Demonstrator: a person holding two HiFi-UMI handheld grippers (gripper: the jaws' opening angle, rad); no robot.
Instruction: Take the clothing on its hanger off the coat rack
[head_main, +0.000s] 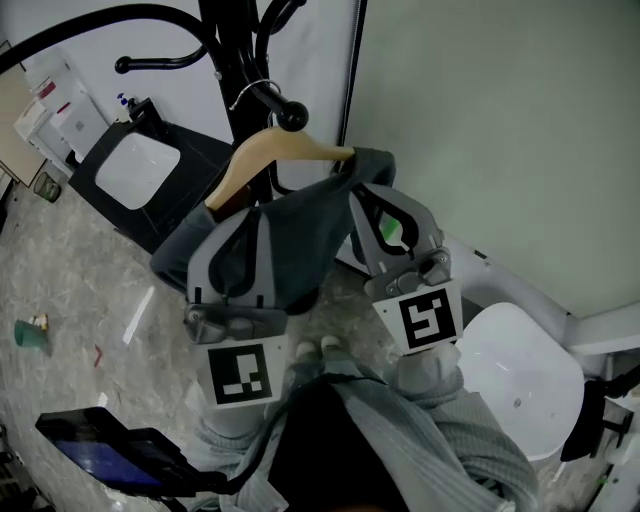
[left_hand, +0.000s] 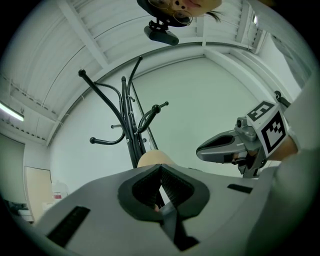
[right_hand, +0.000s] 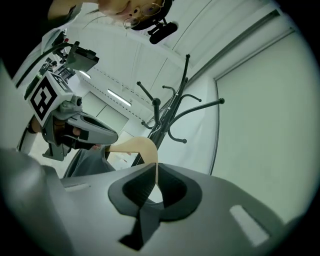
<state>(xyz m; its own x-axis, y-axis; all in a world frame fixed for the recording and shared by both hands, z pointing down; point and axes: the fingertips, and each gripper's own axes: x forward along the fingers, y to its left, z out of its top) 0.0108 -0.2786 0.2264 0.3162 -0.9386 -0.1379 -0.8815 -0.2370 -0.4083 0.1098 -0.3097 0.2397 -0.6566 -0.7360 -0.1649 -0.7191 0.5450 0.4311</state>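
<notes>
A black coat rack (head_main: 240, 70) stands at the top centre of the head view. A wooden hanger (head_main: 262, 152) hangs by its metal hook near a knobbed arm (head_main: 291, 117) of the rack. Grey clothing (head_main: 290, 235) is draped over the hanger. My left gripper (head_main: 243, 222) is shut on the hanger's left side, amid the cloth. My right gripper (head_main: 386, 197) is shut on the right side. In the right gripper view the pale wood (right_hand: 142, 146) runs straight into the shut right gripper (right_hand: 155, 167). In the left gripper view the hanger (left_hand: 155, 159) shows just beyond the shut left gripper (left_hand: 161, 169).
A white panel in a black frame (head_main: 135, 170) lies on the floor left of the rack. A white seat (head_main: 520, 385) stands at the lower right by the pale wall. A dark device (head_main: 100, 450) is at the lower left, and a small green bottle (head_main: 30, 332) lies on the marbled floor.
</notes>
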